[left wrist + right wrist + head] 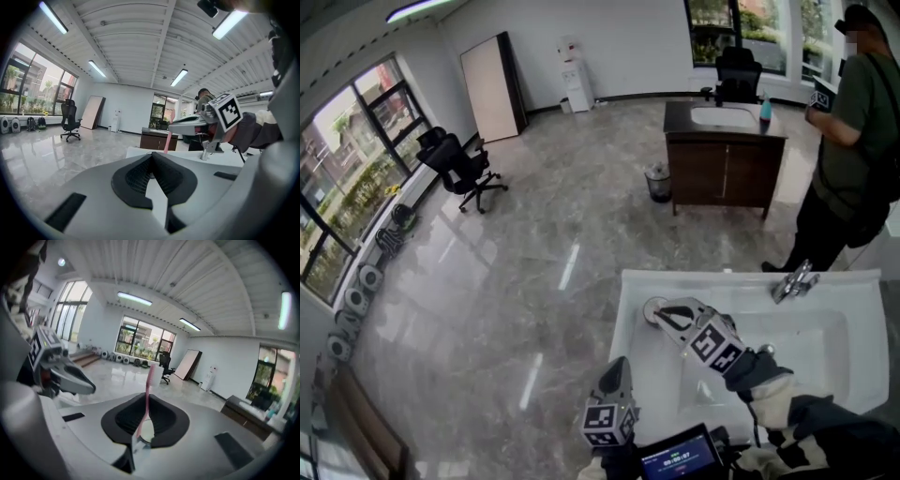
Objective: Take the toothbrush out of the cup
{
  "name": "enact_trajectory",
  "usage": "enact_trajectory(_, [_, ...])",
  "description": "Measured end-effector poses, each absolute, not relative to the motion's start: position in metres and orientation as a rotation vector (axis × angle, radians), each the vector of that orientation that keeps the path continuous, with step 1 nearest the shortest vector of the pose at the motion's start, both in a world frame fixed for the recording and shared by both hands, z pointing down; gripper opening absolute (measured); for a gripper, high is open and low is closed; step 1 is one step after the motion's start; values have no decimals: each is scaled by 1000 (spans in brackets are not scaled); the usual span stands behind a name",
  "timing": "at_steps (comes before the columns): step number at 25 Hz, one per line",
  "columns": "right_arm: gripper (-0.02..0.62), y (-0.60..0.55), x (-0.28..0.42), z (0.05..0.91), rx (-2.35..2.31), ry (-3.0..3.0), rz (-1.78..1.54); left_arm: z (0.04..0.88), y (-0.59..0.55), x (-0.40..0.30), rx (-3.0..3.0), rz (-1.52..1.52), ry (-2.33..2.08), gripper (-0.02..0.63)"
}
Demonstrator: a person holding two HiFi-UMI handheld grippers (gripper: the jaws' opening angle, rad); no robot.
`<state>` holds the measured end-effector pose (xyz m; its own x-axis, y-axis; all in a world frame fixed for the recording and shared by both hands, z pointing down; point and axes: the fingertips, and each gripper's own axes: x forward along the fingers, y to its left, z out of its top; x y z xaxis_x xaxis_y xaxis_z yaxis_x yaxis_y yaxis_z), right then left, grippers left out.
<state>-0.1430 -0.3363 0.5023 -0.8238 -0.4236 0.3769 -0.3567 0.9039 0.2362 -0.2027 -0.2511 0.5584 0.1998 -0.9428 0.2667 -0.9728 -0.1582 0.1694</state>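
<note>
In the right gripper view a pink toothbrush point(148, 385) stands up between the jaws, and my right gripper point(145, 404) is shut on its handle. The left gripper view shows the same gripper point(174, 125) held above the counter, with the toothbrush point(166, 144) hanging down from it. In the head view my right gripper point(664, 315) hovers over a round pale cup point(651, 310) at the counter's left end; the brush itself is hidden there. My left gripper point(617, 367) waits beside the counter's left edge, jaws together with nothing between them.
The cup stands on a white counter with a sink basin point(825, 337) and a chrome faucet point(794, 280). A person point(853, 141) stands behind it, near a dark wooden cabinet point(724, 159). An office chair point(461, 167) stands on the marble floor at left.
</note>
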Motion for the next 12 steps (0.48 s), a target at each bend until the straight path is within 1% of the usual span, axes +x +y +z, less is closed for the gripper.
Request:
enact_trajectory(2, [18, -322, -131, 486, 565, -2742, -65, 558, -253, -200, 2192, 141, -1799, 5])
enact_trajectory(5, [18, -306, -112, 486, 571, -2778, 31, 550, -256, -191, 2219, 109, -1783, 5])
enact_trajectory(12, [18, -288, -88, 536, 558, -2694, 146, 543, -249, -179, 2248, 101, -1759, 5])
